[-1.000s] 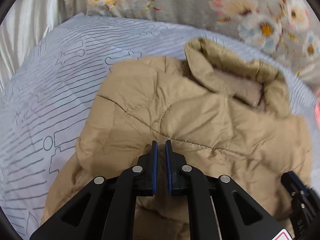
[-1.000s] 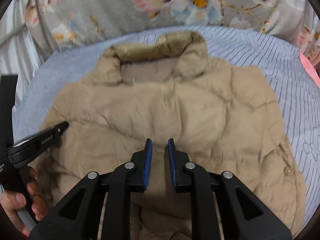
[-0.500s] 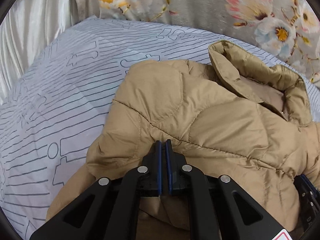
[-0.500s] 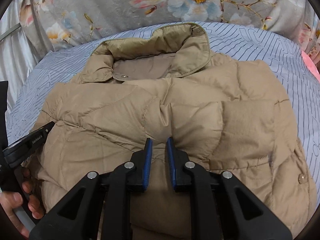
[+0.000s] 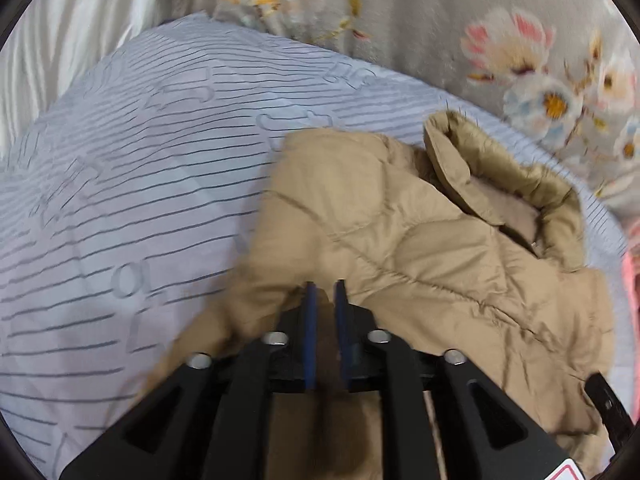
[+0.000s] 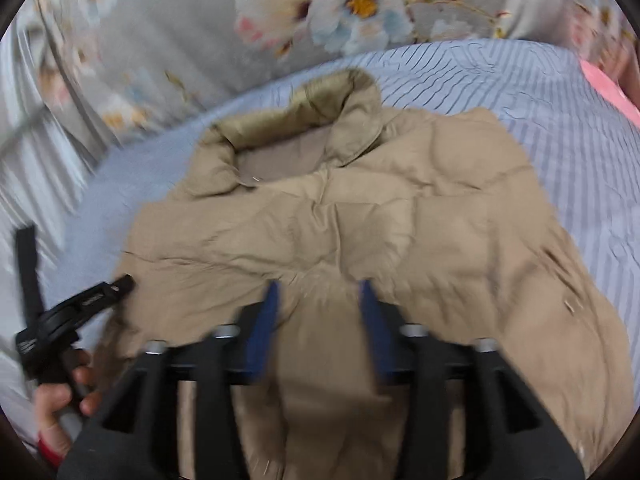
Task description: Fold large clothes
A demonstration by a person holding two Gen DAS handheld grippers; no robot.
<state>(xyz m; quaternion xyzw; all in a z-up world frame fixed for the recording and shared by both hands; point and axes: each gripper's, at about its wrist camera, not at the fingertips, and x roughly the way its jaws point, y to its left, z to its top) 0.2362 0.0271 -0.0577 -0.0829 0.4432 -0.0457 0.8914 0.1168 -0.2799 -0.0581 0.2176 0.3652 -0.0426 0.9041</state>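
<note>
Over the tan jacket [image 6: 400, 220] on the striped bedsheet [image 5: 140, 180], the right gripper [image 6: 318, 290] gapes wide, the left gripper [image 5: 323, 292] barely parted, neither pinching fabric.

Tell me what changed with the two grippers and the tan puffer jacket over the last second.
The right gripper has spread wide and let go of the tan quilted puffer jacket. The left gripper, pinched shut half a second ago, has reopened to a narrow gap. The jacket stays collar-up on the blue striped bedsheet.
</note>
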